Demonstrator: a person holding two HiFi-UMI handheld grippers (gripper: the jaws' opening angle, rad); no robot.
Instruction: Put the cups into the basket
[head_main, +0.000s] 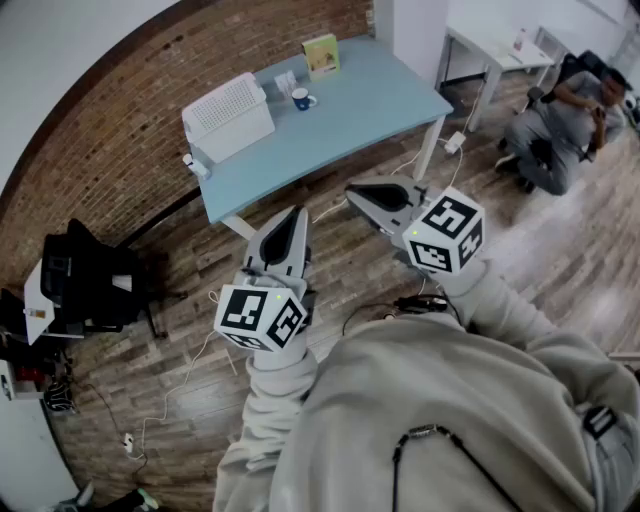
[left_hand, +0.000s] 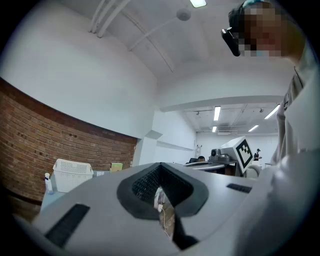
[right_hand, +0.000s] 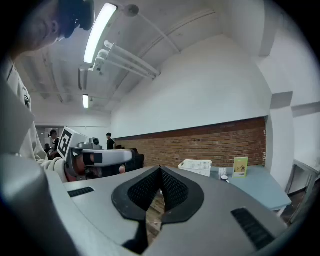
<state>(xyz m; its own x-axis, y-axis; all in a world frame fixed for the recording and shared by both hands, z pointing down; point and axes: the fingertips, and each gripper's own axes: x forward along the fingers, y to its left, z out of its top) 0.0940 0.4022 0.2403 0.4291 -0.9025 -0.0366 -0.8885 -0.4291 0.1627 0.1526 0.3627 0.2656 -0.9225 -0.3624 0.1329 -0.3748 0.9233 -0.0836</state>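
Blue cup (head_main: 302, 98) on table (head_main: 385, 100) near white basket (head_main: 235, 135), not yet in; left gripper (head_main: 297, 214), right gripper (head_main: 356, 193) both closed, empty, well apart from table

I see the white perforated basket (head_main: 228, 115) upright on the table (head_main: 370, 100); blue cup (head_main: 301, 98) upright at its 3 o'clock, apart.

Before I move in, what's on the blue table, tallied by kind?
White basket: 1
Blue cup: 1
Pale cup-like thing, too small to tell: 1
Yellow-green card: 1
Small bottle beside the basket: 1
Total: 5
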